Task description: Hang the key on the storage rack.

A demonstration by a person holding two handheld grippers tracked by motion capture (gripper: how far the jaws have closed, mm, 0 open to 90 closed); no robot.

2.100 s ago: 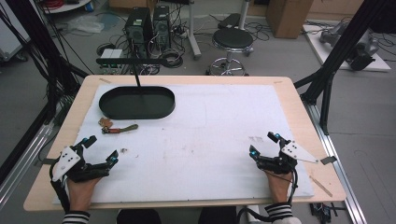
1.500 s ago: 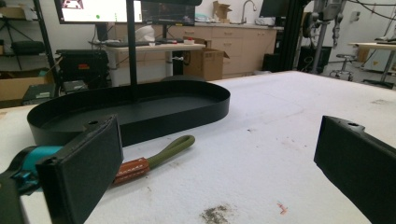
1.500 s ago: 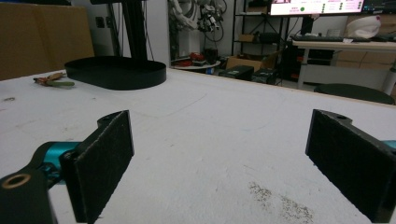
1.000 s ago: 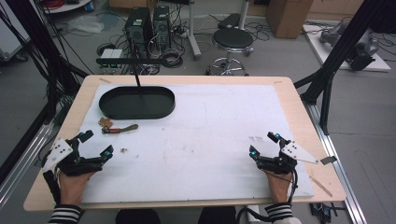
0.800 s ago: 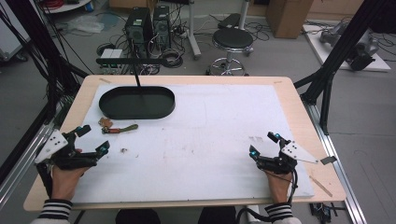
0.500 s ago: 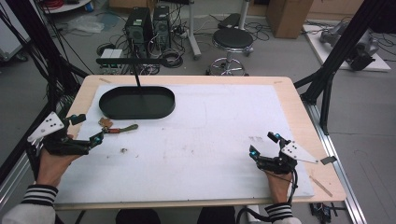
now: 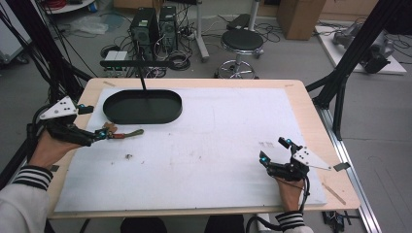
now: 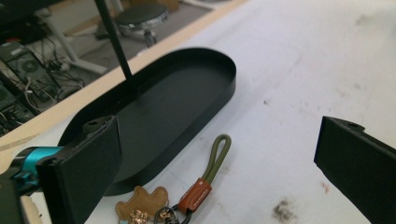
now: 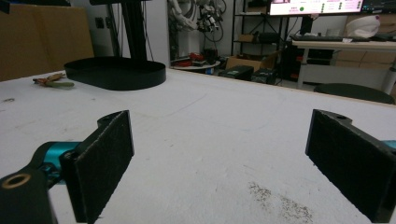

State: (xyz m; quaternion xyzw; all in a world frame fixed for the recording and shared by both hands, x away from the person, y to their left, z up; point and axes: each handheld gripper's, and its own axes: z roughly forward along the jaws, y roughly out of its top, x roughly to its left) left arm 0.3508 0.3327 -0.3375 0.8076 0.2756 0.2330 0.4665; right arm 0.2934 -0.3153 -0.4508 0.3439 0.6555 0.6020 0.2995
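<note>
Left gripper [image 7: 99, 134]: jaws wide, holding nothing; we place it just at the keychain [image 8: 187, 196], which lies directly ahead between the jaws, its strap running away toward the tray [image 8: 196, 93]. Tray: empty, just beyond. Right gripper [image 7: 274, 154]: jaws wide, empty, well apart, so we count the left nearer.

No text, label, brand or number can be read; the monitor [image 9: 315, 6] at the top of the right gripper view carries coloured lines of writing and small dots, too small and blurred to make out; the computer towers [image 7: 154, 25] on the floor beyond the bench in the high view bear no legible marking
</note>
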